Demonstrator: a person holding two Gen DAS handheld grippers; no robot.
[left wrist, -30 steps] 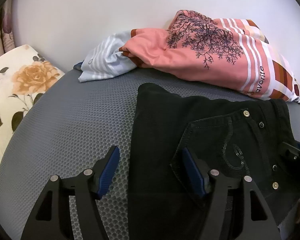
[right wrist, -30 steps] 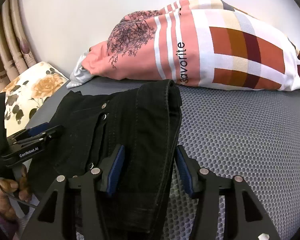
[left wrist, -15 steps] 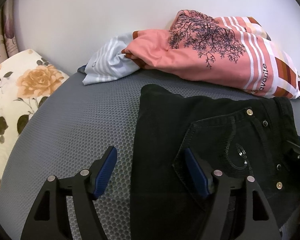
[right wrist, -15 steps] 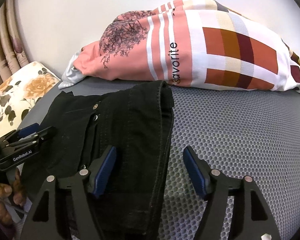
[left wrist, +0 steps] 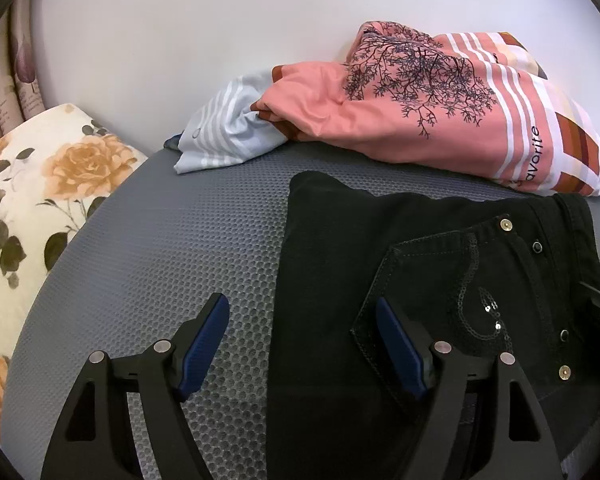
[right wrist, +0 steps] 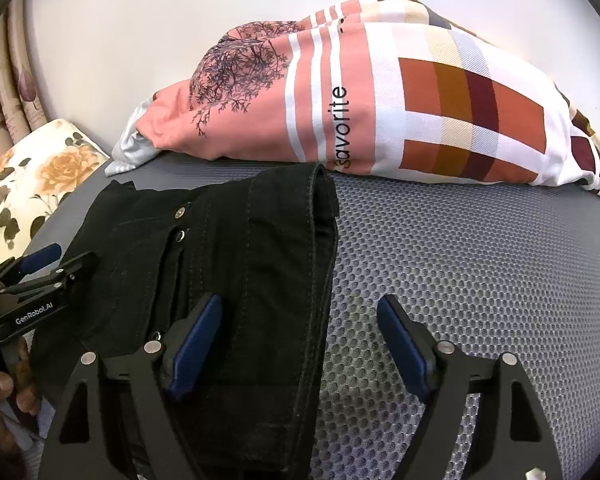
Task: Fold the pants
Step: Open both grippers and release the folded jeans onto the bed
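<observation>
Now both sets of jaws are opening wider than a second ago: left gripper [left wrist: 300, 344] and right gripper [right wrist: 298, 344] have released the black pants [right wrist: 220, 248], folded on the grey mattress [right wrist: 460, 260]; fold looks finished.

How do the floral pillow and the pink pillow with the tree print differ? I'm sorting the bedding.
The floral pillow is cream with orange roses and dark leaves; the pink pillow carries a black tree print, white stripes, a word and brown checks. The floral pillow sits at the left edge of the grey mattress, the pink pillow along the back wall. Neither touches the black pants.
</observation>
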